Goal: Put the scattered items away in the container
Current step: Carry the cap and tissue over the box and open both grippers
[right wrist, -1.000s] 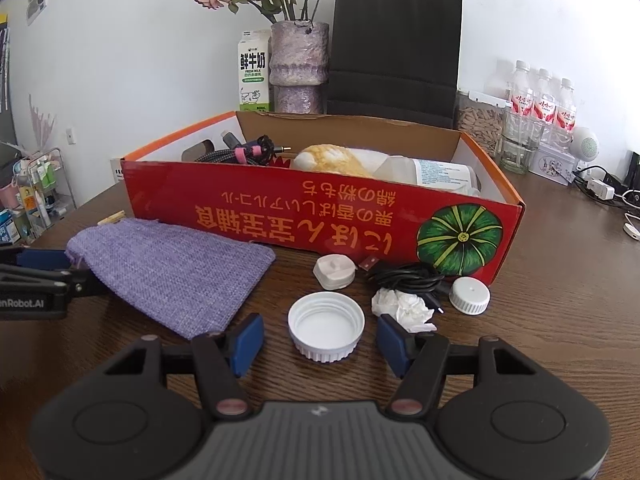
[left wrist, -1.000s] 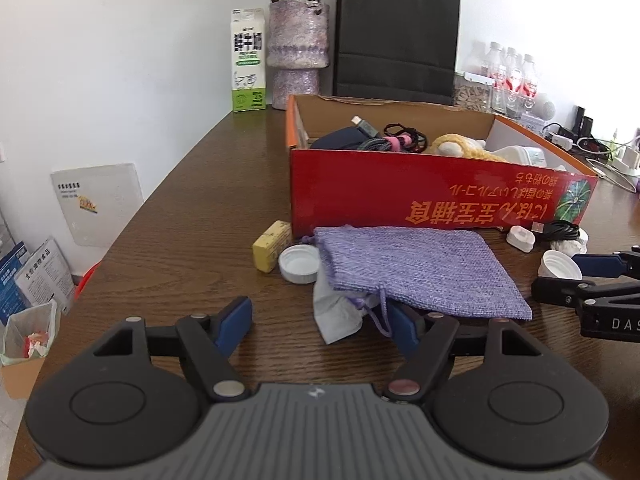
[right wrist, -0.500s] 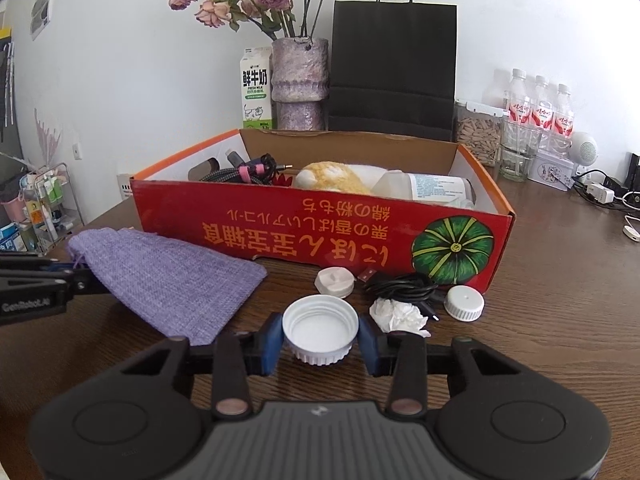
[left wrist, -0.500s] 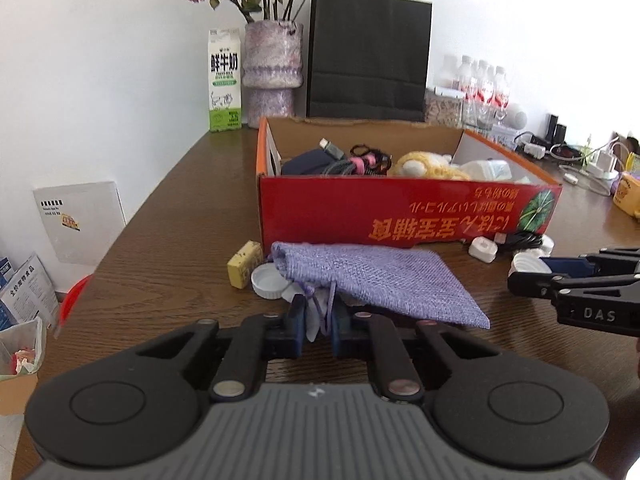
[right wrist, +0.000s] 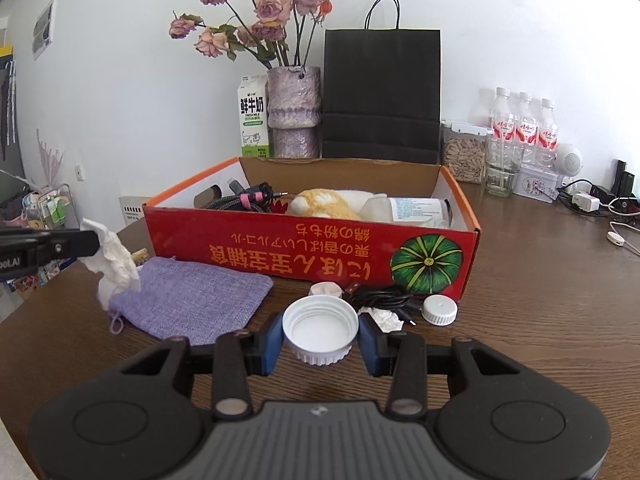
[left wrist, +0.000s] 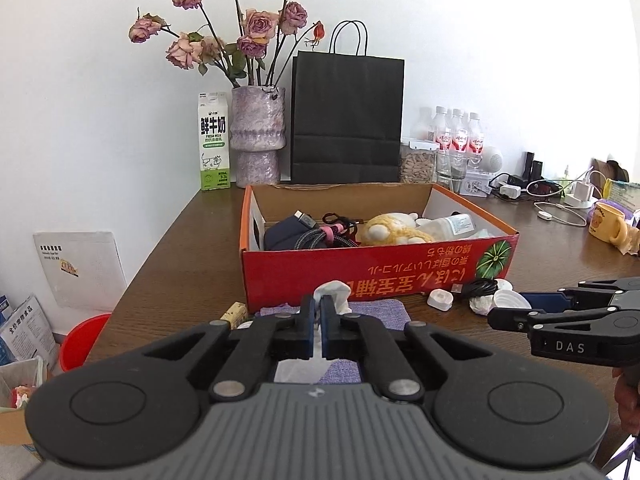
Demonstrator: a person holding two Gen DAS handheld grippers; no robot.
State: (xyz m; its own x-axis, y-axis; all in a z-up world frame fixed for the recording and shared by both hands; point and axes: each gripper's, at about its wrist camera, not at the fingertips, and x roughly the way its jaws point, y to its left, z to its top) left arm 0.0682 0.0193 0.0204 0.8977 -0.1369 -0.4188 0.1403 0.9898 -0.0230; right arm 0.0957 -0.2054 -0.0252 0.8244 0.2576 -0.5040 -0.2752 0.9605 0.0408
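Observation:
The red cardboard box [left wrist: 400, 276] [right wrist: 280, 252] stands open mid-table and holds cables, a plush toy and a bottle. My left gripper [left wrist: 319, 322] is shut on a white tissue [left wrist: 331, 294] [right wrist: 114, 264] and holds it lifted above the purple cloth pouch [left wrist: 384, 314] [right wrist: 192, 300]. My right gripper [right wrist: 320, 338] is shut on a large white bottle cap [right wrist: 320, 330] and holds it raised in front of the box. On the table by the box's front lie a small white cap [right wrist: 440, 309], a black cable [right wrist: 384, 300], a crumpled tissue [right wrist: 386, 320] and a white charger [right wrist: 325, 290].
A yellow block [left wrist: 235, 314] lies left of the pouch. Behind the box stand a milk carton [left wrist: 214, 146], a flower vase [left wrist: 258, 136], a black paper bag [left wrist: 347, 120] and water bottles [right wrist: 524, 128]. A yellow mug [left wrist: 608, 222] and cables lie at the far right.
My left gripper closed on the tissue and lifted it off the table. My right gripper closed on the large cap and raised it. Both moved up and back.

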